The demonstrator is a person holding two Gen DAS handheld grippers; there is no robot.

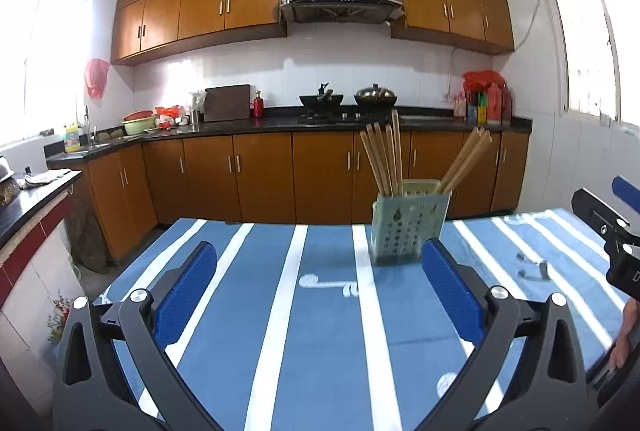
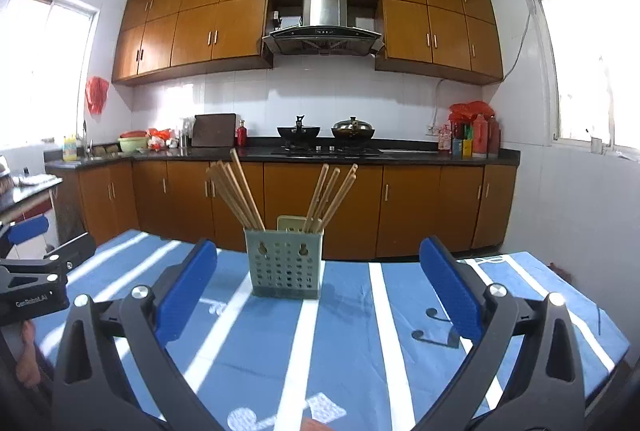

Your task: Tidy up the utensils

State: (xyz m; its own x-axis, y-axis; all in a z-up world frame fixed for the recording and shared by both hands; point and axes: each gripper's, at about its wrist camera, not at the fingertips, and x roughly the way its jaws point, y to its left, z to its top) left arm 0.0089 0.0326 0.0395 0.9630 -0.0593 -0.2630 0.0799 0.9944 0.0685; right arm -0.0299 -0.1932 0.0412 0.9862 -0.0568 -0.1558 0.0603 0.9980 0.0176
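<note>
A pale green perforated utensil holder (image 1: 408,227) (image 2: 285,265) stands upright on the blue striped tablecloth (image 1: 280,311) (image 2: 360,331). Several wooden chopsticks stand in it in two bunches, one leaning left (image 1: 382,159) (image 2: 238,193) and one leaning right (image 1: 466,161) (image 2: 330,195). My left gripper (image 1: 320,291) is open and empty, with the holder just left of its right finger. My right gripper (image 2: 320,295) is open and empty, with the holder between its fingers and farther off. The right gripper shows at the right edge of the left wrist view (image 1: 612,235). The left gripper shows at the left edge of the right wrist view (image 2: 36,279).
A small metal hook (image 1: 534,267) (image 2: 438,327) lies on the cloth to the right of the holder. Behind the table run brown kitchen cabinets (image 1: 260,171) and a black counter (image 2: 320,153) with pots and bottles. The table's far edge (image 2: 400,259) lies just behind the holder.
</note>
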